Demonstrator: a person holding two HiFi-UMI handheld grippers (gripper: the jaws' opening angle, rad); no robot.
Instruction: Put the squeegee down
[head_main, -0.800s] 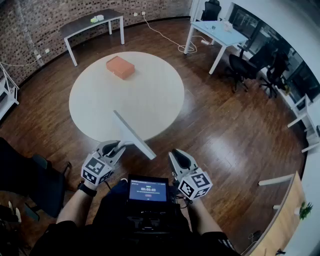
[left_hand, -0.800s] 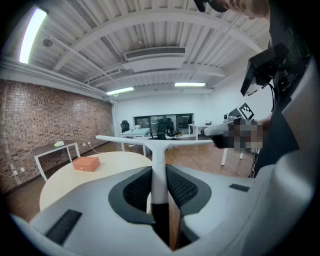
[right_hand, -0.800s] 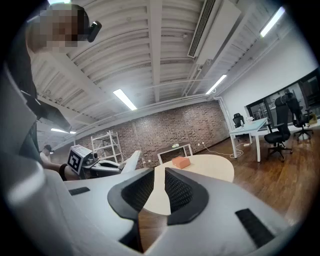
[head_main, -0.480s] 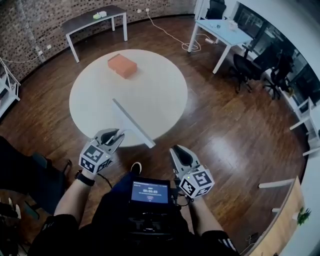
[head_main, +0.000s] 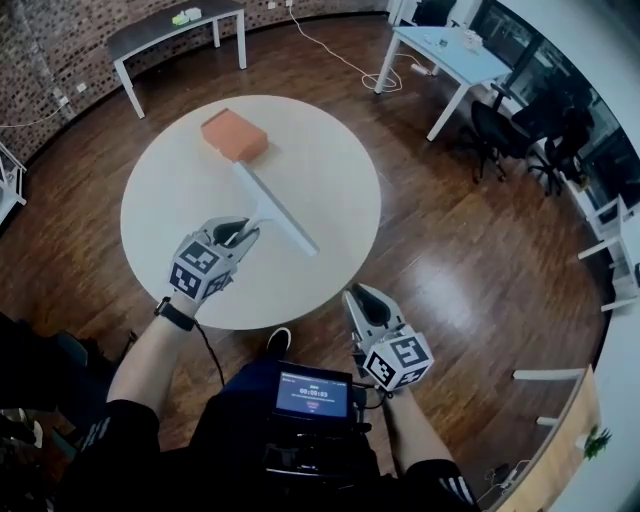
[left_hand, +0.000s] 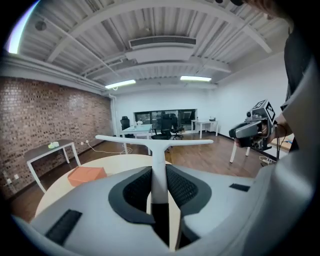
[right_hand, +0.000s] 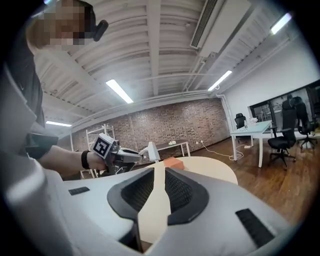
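A white squeegee (head_main: 277, 208) with a long blade and a short handle hangs over the round beige table (head_main: 330, 160). My left gripper (head_main: 243, 232) is shut on its handle, and the blade's far end reaches close to an orange block (head_main: 234, 135). In the left gripper view the handle (left_hand: 159, 150) runs up between the pads to the crossways blade. My right gripper (head_main: 362, 297) is held off the table's near edge. Its jaws stand a narrow gap apart with nothing between them, as the right gripper view (right_hand: 159, 175) shows.
Desks (head_main: 445, 50) and black office chairs (head_main: 500, 130) stand at the back right. A dark table (head_main: 165, 30) runs along the brick wall. A tablet (head_main: 312, 392) is mounted at the person's waist. Wooden floor surrounds the round table.
My left gripper has carried the squeegee forward from the table's near edge to over its middle, toward the orange block. The right gripper has stayed near the person's waist.
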